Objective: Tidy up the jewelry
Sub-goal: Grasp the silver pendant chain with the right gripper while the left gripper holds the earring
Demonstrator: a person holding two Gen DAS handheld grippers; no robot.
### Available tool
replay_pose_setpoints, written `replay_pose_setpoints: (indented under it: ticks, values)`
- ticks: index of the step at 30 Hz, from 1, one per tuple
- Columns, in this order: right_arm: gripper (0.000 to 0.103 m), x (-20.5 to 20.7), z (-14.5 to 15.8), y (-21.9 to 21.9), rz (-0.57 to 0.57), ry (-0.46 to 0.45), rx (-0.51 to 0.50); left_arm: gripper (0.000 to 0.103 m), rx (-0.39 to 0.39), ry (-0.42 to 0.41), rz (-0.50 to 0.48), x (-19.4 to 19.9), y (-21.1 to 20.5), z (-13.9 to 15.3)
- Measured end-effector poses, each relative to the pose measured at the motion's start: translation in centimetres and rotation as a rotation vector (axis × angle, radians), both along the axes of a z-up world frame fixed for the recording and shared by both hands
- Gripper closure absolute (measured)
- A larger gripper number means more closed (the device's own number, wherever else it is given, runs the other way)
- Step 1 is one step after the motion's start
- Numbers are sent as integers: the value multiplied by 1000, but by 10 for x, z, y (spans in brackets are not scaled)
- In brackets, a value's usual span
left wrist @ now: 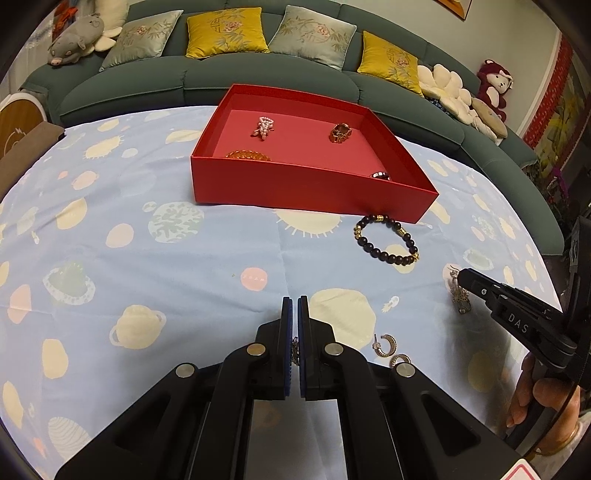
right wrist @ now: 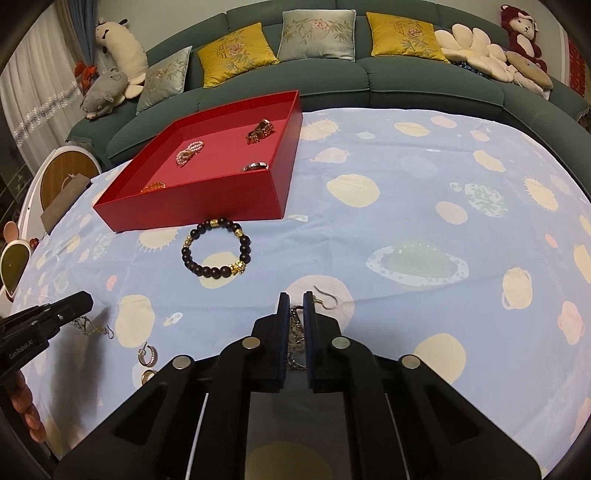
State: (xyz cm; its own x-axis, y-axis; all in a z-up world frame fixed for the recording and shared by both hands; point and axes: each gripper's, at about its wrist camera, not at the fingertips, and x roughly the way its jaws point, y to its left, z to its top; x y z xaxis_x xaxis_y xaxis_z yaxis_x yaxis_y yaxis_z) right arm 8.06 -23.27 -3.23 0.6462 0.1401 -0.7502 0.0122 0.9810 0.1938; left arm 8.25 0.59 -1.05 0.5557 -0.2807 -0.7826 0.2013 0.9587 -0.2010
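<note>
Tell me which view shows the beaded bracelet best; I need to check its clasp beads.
The right wrist view: the bracelet lies near centre, its whole loop open. The left wrist view shows it whole too, but flatter and off to the side.

We counted one shallow red cardboard tray that held four jewelry pieces. One dark beaded bracelet with gold spacers lay on the cloth. Two small gold hoop earrings lay nearby. We counted two dangling chain earrings, two black grippers, and four sofa cushions.
</note>
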Motion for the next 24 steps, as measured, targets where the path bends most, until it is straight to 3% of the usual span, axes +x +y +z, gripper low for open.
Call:
replay_pose_setpoints:
  ticks: [5, 8, 12, 15, 21, 24]
  values:
    - [98, -4, 12, -3, 0, -29, 25, 102, -6, -5, -1, 0, -1, 2]
    - [95, -4, 8, -6, -6, 4, 32, 102, -6, -2, 0, 0, -1, 2]
    - [86, -2, -6, -7, -21, 46, 20, 102, -7, -1, 1, 1, -1, 2]
    - [69, 0, -5, -5, -18, 42, 12, 102, -8, -1, 0, 0, -2, 2]
    - [70, 6, -4, 13, 27, 41, -14, 102, -6, 0, -2, 1, -2, 3]
    - [79, 9, -7, 18, 30, 46, -26, 102, -10, 1, 1, 1, -1, 3]
